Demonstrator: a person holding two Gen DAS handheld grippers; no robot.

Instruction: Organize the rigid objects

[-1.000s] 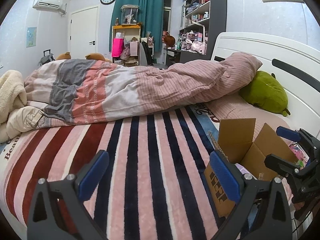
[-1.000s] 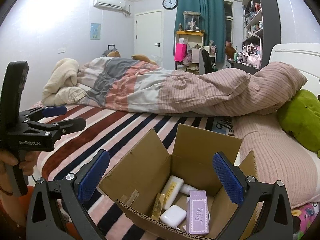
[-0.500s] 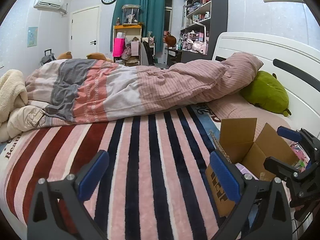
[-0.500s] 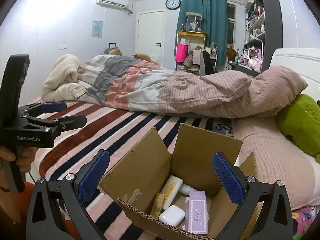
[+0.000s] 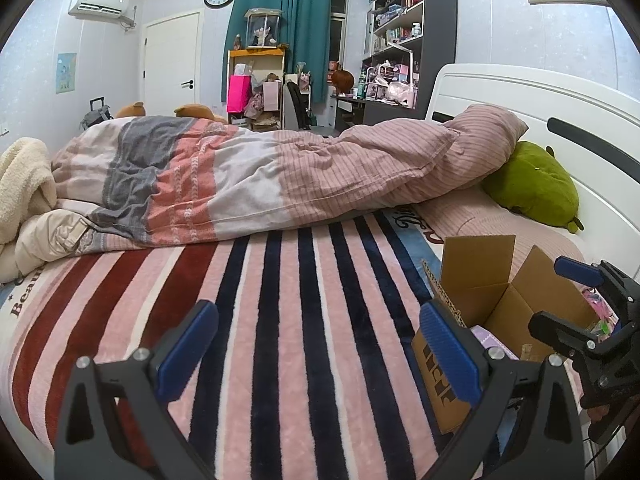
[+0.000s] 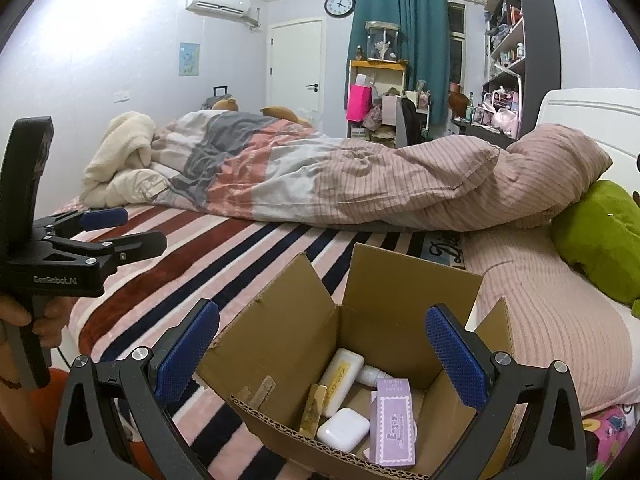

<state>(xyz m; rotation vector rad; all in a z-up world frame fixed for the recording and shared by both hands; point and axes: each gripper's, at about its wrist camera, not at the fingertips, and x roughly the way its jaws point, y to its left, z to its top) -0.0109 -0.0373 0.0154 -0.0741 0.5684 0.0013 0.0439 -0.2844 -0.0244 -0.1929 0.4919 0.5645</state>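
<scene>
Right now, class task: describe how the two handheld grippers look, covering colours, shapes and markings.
Both the left gripper and right gripper have black angular frames, silver screws and blue textured finger pads. White "GenRobot.AI" lettering marks the left one's body.

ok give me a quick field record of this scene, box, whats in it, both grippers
setting: striped blanket on a bed
container: cardboard box, flaps open
contents: purple carton upright, white case, white bottle, gold stick
left gripper: open, empty, above the blanket, left of the box
right gripper: open, empty, above the box
loose items on blanket: none visible
</scene>
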